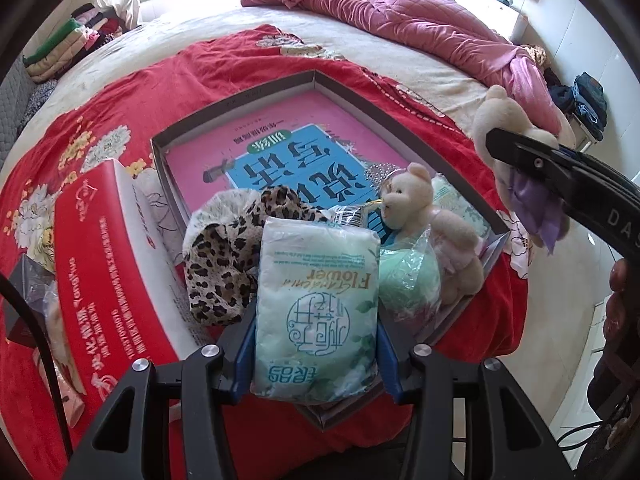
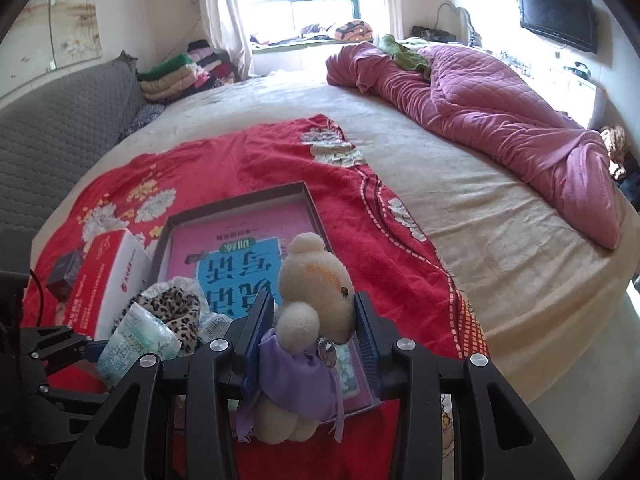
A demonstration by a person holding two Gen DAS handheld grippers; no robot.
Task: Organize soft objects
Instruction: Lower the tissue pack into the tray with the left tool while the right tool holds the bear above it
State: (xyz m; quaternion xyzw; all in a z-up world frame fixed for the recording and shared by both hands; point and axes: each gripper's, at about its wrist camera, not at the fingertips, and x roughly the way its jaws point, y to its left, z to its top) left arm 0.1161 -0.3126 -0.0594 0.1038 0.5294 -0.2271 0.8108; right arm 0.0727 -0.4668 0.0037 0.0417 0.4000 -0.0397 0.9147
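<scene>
— Since both grippers are loaded, which one looks ready to set something down?

— Likely the left gripper (image 1: 316, 344); its jaws are clenched on the pale green tissue pack (image 1: 318, 300), held over the near corner of the shallow box (image 1: 240, 96), just beside the leopard cloth (image 1: 232, 248) and a small plush bear (image 1: 424, 216) that already lie there.

— And the right?

— The right gripper (image 2: 314, 340) grasps a cream bear in a purple dress (image 2: 308, 312) by the body, above the box's near right edge, probably to join its twin.

— Why that box?

— It seems to be the collecting tray; a pink and blue book (image 1: 280, 148) covers its floor.

— Anything unclear?

— The tissue pack hides the box's near corner, a green bagged item (image 1: 404, 276) is half buried, and the red carton (image 1: 104, 248) at the left side of the bedspread (image 1: 224, 60) runs out of view.
</scene>
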